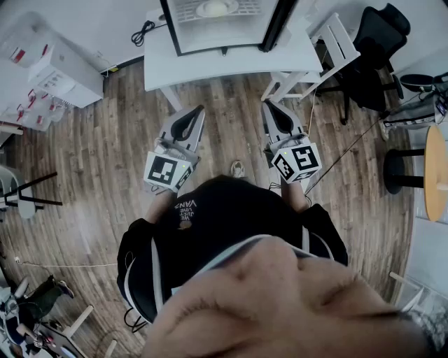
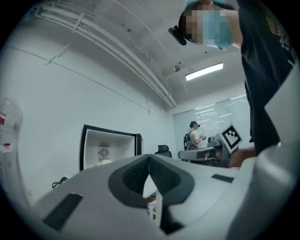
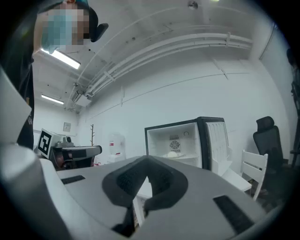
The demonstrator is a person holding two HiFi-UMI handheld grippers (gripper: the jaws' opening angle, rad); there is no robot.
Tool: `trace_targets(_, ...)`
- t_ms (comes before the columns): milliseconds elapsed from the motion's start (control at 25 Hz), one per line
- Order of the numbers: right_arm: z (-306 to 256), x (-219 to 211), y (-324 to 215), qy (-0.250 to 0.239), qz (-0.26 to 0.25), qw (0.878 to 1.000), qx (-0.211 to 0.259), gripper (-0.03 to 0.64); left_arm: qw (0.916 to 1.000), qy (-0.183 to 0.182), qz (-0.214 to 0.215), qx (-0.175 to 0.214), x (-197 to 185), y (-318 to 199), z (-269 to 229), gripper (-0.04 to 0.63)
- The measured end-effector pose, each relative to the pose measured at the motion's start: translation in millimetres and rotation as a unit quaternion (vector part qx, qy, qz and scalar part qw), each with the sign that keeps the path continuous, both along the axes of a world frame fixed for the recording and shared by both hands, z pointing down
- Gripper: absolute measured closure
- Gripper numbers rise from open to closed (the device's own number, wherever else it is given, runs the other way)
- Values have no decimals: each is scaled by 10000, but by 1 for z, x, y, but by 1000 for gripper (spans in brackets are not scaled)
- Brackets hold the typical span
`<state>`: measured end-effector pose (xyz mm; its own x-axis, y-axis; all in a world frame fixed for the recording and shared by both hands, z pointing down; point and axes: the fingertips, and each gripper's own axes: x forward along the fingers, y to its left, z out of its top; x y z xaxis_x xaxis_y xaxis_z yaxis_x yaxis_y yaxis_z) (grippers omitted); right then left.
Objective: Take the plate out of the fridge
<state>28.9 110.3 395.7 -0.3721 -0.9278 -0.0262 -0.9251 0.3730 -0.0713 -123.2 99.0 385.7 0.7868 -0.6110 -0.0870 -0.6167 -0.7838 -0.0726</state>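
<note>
A small fridge stands open on a white table ahead of me, its door swung to the right. Inside, on a shelf, lies a white plate with something pale on it; the same plate shows in the right gripper view, and faintly as the plate in the left gripper view. My left gripper and right gripper are held level side by side, well short of the table. Both are shut with nothing between the jaws.
White chairs and a black office chair stand right of the table. A white cabinet sits at the left wall. A round wooden table is at the far right. Another person stands in the distance.
</note>
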Motion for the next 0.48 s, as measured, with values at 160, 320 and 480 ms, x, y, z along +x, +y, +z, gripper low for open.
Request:
trace_targets(160,3,3,-3,-171,-66,9998,-31,604,9998,166,73,-73,5,-1,-2,577)
trace_targets(320,4,9,-6,-280,-78,9996,-40,604,9998,178,77,-69,12,-3,-2,575)
trace_targets(480,5,15,-13,-163,-55,9998,-28,604,9998,176,2,-81,17,-10,-1,575)
